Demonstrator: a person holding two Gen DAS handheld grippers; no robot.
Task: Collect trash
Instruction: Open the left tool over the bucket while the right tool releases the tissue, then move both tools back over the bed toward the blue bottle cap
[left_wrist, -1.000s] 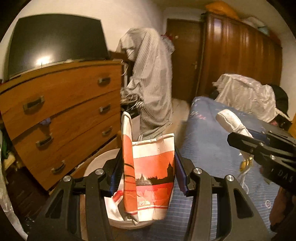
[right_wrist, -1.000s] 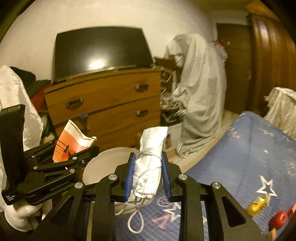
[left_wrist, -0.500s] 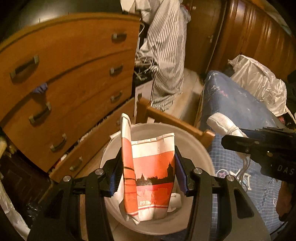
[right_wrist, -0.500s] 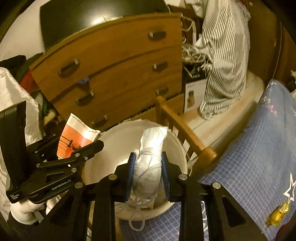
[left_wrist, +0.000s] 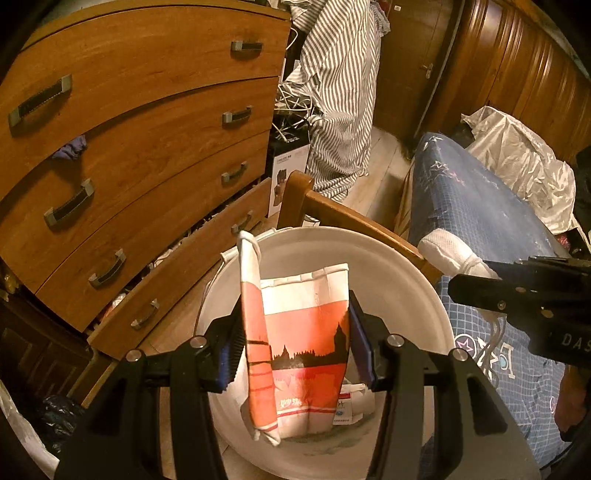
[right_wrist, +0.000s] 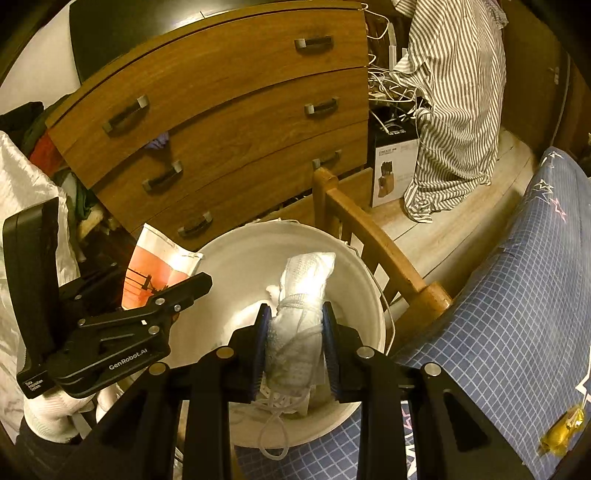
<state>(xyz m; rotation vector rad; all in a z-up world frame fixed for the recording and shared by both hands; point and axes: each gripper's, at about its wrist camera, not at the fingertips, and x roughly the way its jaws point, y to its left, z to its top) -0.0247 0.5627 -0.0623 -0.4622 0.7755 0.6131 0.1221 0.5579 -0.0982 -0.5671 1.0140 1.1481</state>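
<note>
My left gripper (left_wrist: 295, 347) is shut on an orange-and-white paper bag (left_wrist: 303, 339) with a skyline print, held over a white bucket (left_wrist: 417, 295). In the bucket's bottom lies a piece of white paper (left_wrist: 351, 406). My right gripper (right_wrist: 295, 350) is shut on a white mesh bundle (right_wrist: 303, 295) tied with string, above the same bucket (right_wrist: 236, 266). From the left wrist, the right gripper (left_wrist: 532, 299) with its bundle (left_wrist: 450, 254) shows at the right. In the right wrist view, the left gripper (right_wrist: 122, 325) and its bag (right_wrist: 155, 266) show at the left.
A wooden dresser (left_wrist: 140, 140) with several drawers stands behind the bucket, its lowest drawer ajar. A wooden bed rail (right_wrist: 373, 243) borders the bucket. The blue checked bedspread (right_wrist: 517, 295) carries a yellow wrapper (right_wrist: 565, 432). A striped shirt (left_wrist: 340, 92) hangs beyond, with a cardboard box (right_wrist: 393, 170) below.
Both grippers have come down and tilted toward the bucket, still gripping the bag and the bundle. The bucket now fills the lower view, and the television above the dresser has left the left view.
</note>
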